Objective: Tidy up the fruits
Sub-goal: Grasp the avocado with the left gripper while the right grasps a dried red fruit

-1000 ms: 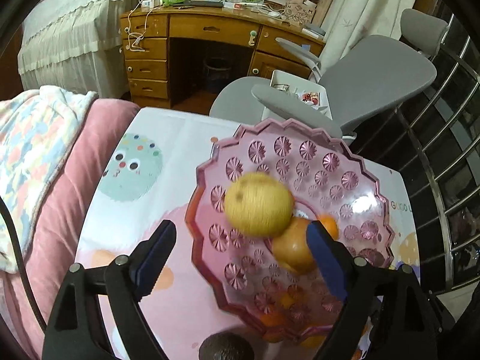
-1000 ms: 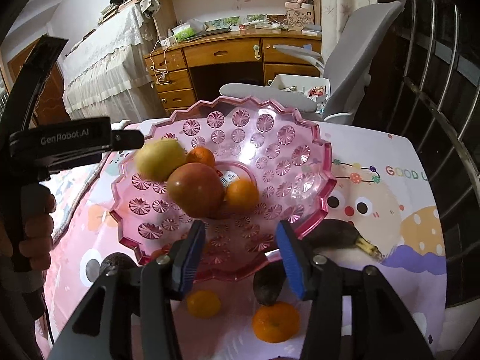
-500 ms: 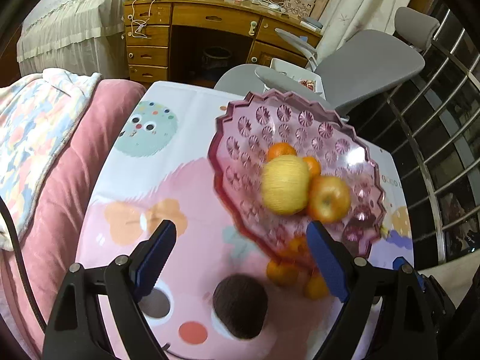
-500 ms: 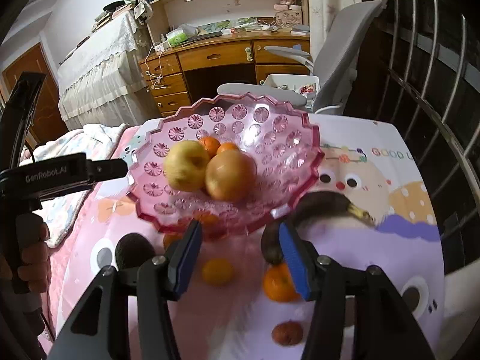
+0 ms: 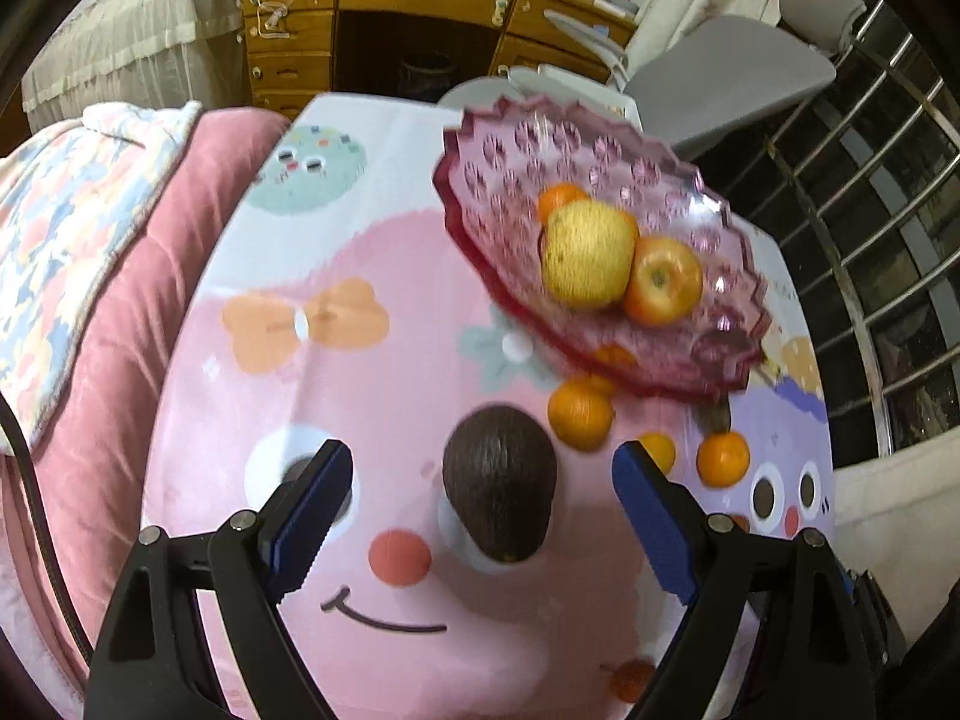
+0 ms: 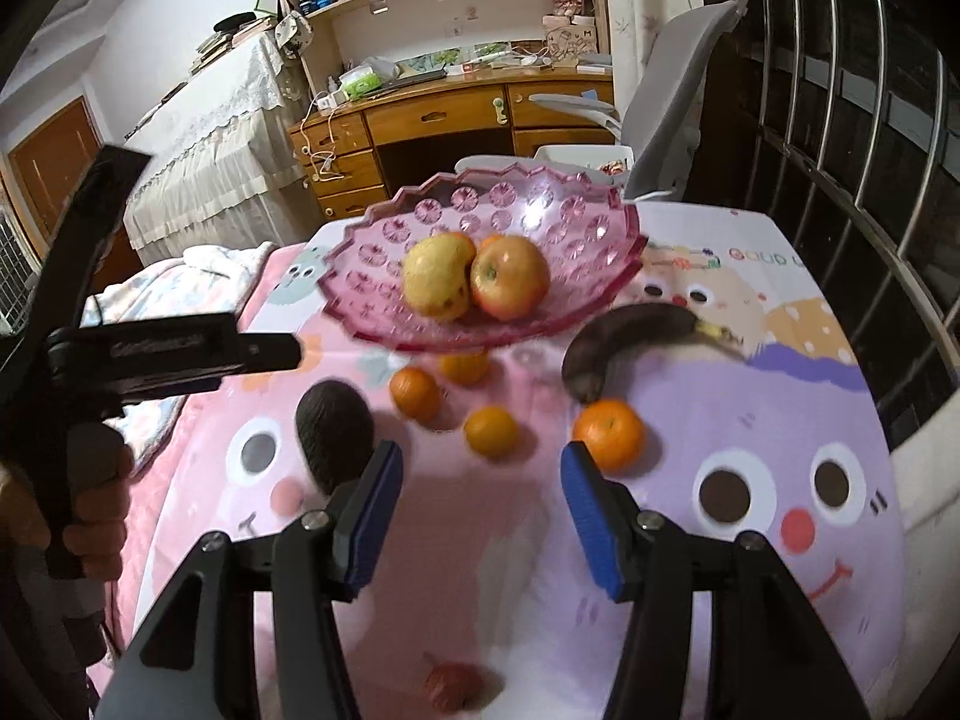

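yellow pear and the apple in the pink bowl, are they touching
Touching. In the right wrist view the yellow pear and apple press side by side in the pink bowl, no gap.

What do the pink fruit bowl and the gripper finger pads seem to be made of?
The pink fruit bowl looks like clear tinted plastic or pressed glass: it is see-through and glossy, with moulded flower patterns and a zigzag rim. Which of the two, the pictures cannot settle. The finger pads of the left gripper look like matte blue rubber or soft plastic with a ridged edge.
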The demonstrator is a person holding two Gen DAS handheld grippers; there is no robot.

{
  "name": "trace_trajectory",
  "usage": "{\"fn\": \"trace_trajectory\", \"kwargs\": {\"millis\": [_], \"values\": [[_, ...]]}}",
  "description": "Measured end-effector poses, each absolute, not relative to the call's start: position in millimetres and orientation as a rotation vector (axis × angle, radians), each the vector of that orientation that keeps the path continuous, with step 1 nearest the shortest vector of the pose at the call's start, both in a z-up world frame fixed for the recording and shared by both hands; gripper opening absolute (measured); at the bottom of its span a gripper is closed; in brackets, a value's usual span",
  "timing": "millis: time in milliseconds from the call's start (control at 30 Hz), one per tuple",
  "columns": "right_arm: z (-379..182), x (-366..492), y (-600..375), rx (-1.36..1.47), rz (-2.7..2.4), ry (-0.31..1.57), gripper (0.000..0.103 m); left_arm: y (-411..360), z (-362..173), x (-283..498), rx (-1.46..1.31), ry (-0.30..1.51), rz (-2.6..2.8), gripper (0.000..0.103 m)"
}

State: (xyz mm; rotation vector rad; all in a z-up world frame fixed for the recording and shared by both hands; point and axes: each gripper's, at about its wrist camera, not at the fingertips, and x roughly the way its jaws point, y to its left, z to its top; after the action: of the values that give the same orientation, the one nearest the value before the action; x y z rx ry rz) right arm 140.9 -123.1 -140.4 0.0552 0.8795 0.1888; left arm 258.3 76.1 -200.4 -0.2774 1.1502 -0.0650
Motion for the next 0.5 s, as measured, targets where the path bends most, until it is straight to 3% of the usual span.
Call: {"fn": "trace_trajectory", "kwargs": {"millis": [500], "values": [[-192, 72, -114, 0.043, 0.198, 0.949, 0.056, 63, -243, 264, -0.288, 1.207, -0.115, 0.088]]}}
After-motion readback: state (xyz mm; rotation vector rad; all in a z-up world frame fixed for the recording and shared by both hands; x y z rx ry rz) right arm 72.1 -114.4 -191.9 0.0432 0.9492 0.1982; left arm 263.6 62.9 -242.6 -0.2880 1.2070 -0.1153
